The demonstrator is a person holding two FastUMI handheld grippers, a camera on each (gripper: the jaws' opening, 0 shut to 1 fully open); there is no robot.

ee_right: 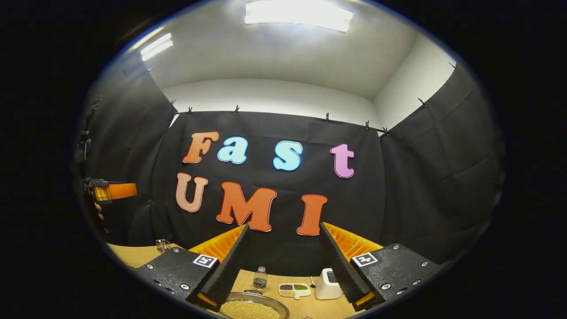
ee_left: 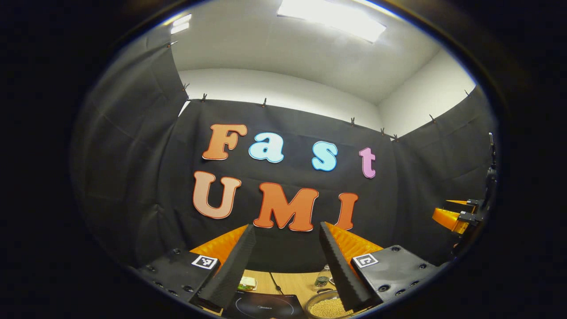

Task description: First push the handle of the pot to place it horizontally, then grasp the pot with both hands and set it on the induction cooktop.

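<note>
Both grippers are being held up high, above the light wooden counter (ee_right: 133,254), and pointing at the black cloth wall. The left gripper (ee_left: 287,261) is open, with nothing between its fingers. The right gripper (ee_right: 283,261) is open too, and empty. The round shiny pot (ee_right: 250,309), full of small yellow beans, is sitting on the counter, low down between the right gripper's fingers. The flat black induction cooktop (ee_left: 266,305) is lying just beside the pot, on its left. I cannot see the pot's handle, so I cannot tell how it is lying. It looks like nothing is done yet: the handle push, the two-handed grab and the move onto the cooktop are all left.
</note>
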